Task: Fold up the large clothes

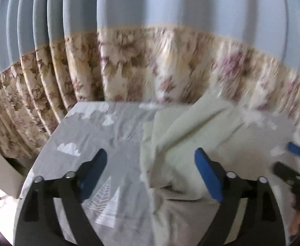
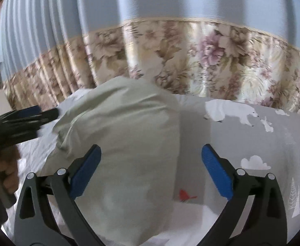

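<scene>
Fingers spread wide on the left gripper (image 1: 150,164), empty above the pale green garment (image 1: 191,127) on the grey printed bedsheet (image 1: 92,131). Right gripper (image 2: 151,168), gaping too, hovers over the garment's probably folded bulk (image 2: 125,135); grab matching corners, pull evenly.

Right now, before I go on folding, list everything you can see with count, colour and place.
Garment: one, pale green, rumpled on the bed, ahead of both grippers.
Bed sheet: one, grey with white bears, clouds and trees, under the garment.
Curtain: one, blue above, floral cream below, behind the bed.
Left gripper: one, black with blue pads, open, nothing between them.
Right gripper: one, black with blue pads, open above the garment.
Hand: one, at the left edge of the right wrist view, holding the left gripper's handle.
</scene>
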Available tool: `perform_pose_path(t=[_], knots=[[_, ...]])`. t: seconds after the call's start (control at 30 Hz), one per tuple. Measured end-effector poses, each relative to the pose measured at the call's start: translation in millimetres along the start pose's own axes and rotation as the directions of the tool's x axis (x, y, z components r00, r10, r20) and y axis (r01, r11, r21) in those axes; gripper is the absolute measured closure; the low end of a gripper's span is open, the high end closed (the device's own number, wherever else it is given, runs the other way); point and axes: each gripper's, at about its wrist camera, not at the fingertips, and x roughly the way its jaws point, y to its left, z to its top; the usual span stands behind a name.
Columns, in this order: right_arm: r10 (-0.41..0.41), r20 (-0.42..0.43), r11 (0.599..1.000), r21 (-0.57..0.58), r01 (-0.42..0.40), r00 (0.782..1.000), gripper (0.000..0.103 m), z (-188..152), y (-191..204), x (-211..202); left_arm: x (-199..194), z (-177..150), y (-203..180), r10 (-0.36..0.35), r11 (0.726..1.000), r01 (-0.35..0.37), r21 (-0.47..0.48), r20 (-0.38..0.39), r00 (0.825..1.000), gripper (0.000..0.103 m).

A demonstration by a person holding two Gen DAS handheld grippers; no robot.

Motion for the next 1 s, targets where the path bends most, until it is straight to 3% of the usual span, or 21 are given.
perform_pose_path(t=[0.13,0.3,0.47,0.57,0.67,0.73,0.8,0.83,0.9,1.0], knots=[[0.006,-0.015,0.999,0.041,-0.006,1.000,0.005,11,-13,13,-4,11,-16,-0.020,0.999,0.019,0.043,0.020,1.000,0.010],[0.028,-0.061,0.998,0.056,-0.025,0.998,0.005,13,-16,37,23,5,-18,-0.019,0.999,0.020,0.031,-0.049,0.999,0.010],[0.082,-0.133,0.989,0.134,-0.064,0.988,0.003,5,-28,71,72,-25,-10,-0.051,0.999,0.049,-0.016,-0.204,0.978,0.005],[0.136,-0.168,0.979,0.174,-0.106,0.976,0.003,-1,-31,86,89,-40,4,-0.116,0.990,0.092,-0.110,-0.244,0.963,0.001],[0.160,-0.176,0.976,0.176,-0.129,0.971,0.003,-3,-28,93,92,-44,7,-0.146,0.984,0.115,-0.134,-0.248,0.958,0.001],[0.221,-0.213,0.965,0.188,-0.182,0.952,0.011,-4,-25,102,92,-45,7,-0.150,0.983,0.117,-0.140,-0.250,0.957,0.001],[0.236,-0.218,0.962,0.189,-0.196,0.947,0.019,-3,-23,105,91,-47,5,-0.159,0.982,0.128,-0.140,-0.240,0.958,0.003],[0.238,-0.216,0.963,0.180,-0.201,0.947,0.023,-3,-22,104,91,-47,7,-0.173,0.979,0.142,-0.147,-0.232,0.957,0.014],[0.261,-0.191,0.958,0.171,-0.230,0.946,0.050,-3,-21,98,86,-46,2,-0.231,0.968,0.203,-0.151,-0.204,0.951,0.037],[0.270,-0.158,0.957,0.152,-0.247,0.950,0.070,0,-20,87,76,-42,-19,-0.192,0.980,0.182,-0.078,-0.163,0.968,0.057]])
